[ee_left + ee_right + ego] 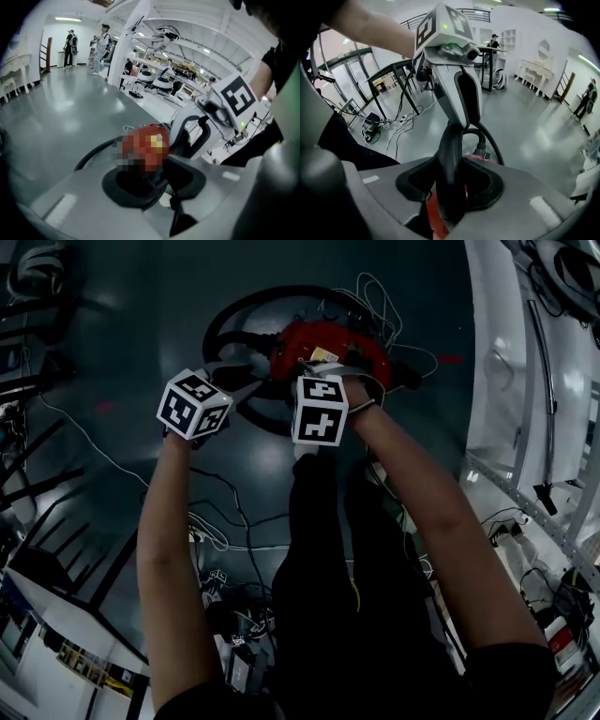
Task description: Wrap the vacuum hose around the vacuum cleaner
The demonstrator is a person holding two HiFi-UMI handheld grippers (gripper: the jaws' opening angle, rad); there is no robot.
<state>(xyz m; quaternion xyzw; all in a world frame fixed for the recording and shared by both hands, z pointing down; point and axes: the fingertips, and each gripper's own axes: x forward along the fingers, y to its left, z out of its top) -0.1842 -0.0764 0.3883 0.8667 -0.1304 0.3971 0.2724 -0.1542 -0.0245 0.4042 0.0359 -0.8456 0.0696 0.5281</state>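
The red vacuum cleaner (pixel 328 351) stands on the dark floor, with its black hose (pixel 223 326) looped round its left side. Both grippers hang just in front of it, close together. My right gripper (pixel 451 187) is shut on a black curved stretch of the hose (pixel 450 154) that runs upright between its pads. Just above, my left gripper (pixel 457 93) grips the same black piece. In the left gripper view, my left gripper (pixel 151 185) has the black piece (pixel 147 187) pinched between its pads, and the right gripper (pixel 194 136) is close beside it. The vacuum cleaner (pixel 157 140) is partly mosaic-covered.
White cables (pixel 389 310) trail behind the vacuum and more cables (pixel 217 532) lie near the person's feet. White metal frames (pixel 539 427) line the right side and dark racks (pixel 28 465) the left. Several people (pixel 70 47) stand far off. Tables (pixel 393 75) stand behind.
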